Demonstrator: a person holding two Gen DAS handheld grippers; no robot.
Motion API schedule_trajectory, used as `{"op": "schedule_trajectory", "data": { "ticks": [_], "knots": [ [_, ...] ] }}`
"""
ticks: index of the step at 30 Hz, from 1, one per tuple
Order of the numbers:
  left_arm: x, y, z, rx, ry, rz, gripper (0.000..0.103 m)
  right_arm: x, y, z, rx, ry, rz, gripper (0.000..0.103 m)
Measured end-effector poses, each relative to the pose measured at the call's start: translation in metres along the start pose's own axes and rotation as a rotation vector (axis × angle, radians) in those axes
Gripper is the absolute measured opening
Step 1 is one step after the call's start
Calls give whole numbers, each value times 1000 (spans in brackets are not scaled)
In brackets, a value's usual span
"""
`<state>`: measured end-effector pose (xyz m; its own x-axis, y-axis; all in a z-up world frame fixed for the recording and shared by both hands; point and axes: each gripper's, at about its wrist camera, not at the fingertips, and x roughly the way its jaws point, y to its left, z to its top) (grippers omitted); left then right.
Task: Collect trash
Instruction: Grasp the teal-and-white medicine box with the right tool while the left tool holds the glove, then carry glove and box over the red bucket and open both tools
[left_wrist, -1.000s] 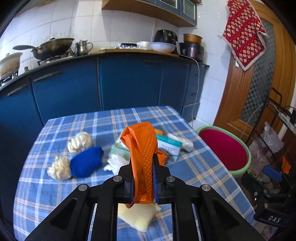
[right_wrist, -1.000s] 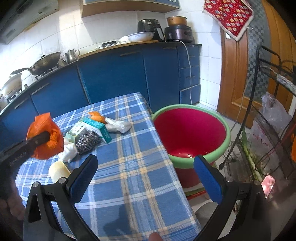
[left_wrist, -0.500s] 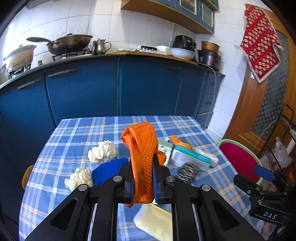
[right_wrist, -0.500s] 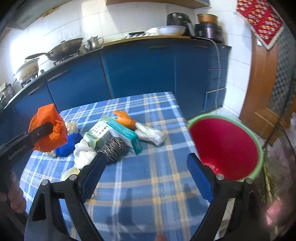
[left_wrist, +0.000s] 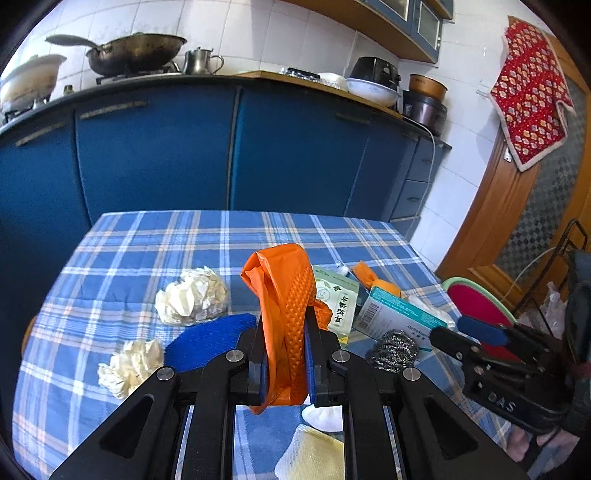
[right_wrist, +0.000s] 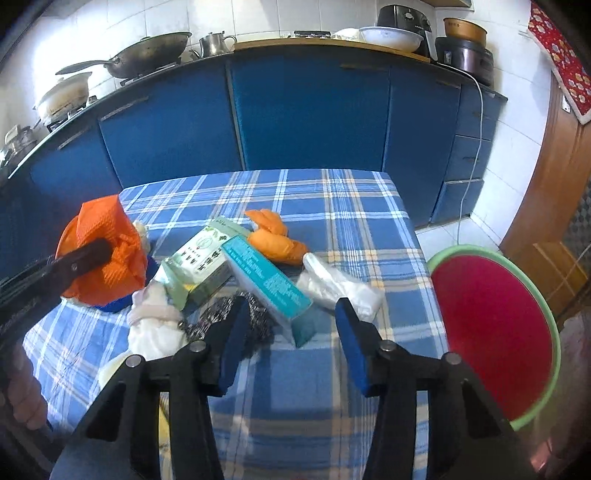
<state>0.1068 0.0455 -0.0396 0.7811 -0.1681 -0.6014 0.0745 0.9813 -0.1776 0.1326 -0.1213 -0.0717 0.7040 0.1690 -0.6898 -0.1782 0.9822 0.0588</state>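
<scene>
My left gripper (left_wrist: 284, 328) is shut on a crumpled orange plastic bag (left_wrist: 286, 291), held above the checked tablecloth (left_wrist: 147, 251). In the right wrist view that bag (right_wrist: 107, 258) hangs at the left. My right gripper (right_wrist: 291, 310) hovers low over the trash pile with its jaws closing. The near corner of a teal box (right_wrist: 266, 280) lies between the tips, untouched by the pads. A steel scourer (right_wrist: 258, 321) sits by the left finger. An orange glove (right_wrist: 273, 236), a green-white packet (right_wrist: 203, 258) and a clear plastic bag (right_wrist: 340, 284) lie around the box.
A red basin with a green rim (right_wrist: 554, 354) stands on the floor right of the table. Two crumpled paper wads (left_wrist: 190, 295), a blue cloth (left_wrist: 210, 339) and a yellow sponge (left_wrist: 317, 458) lie near the left gripper. Blue cabinets (right_wrist: 310, 118) stand behind the table.
The right gripper swung left from over the basin to the trash pile and its jaws narrowed. The left gripper shifted along the table, still clamping the orange bag.
</scene>
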Motion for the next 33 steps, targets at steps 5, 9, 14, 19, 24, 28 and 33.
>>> {"op": "schedule_trajectory", "data": {
  "ticks": [5, 9, 14, 19, 24, 28, 33],
  "knots": [
    [9, 5, -2, -17, 13, -19, 14, 14, 6, 5, -42, 32, 12, 46],
    [10, 5, -2, -15, 13, -18, 14, 22, 8, 4, -54, 45, 23, 34],
    [4, 3, -1, -13, 2, 4, 14, 17, 7, 2, -49, 20, 42, 31],
    [-6, -3, -1, -18, -9, 17, 14, 1, 8, -3, -49, -23, 52, 29],
    [-18, -13, 0, -10, -26, 11, 14, -21, 2, -7, -24, -67, 62, 29],
    [-28, -25, 1, 10, -44, 8, 14, -42, -8, -12, 8, -107, 56, 29],
    [-37, -44, 2, 32, -56, -10, 14, -64, -24, -18, 48, -145, 40, 28]
  ]
}}
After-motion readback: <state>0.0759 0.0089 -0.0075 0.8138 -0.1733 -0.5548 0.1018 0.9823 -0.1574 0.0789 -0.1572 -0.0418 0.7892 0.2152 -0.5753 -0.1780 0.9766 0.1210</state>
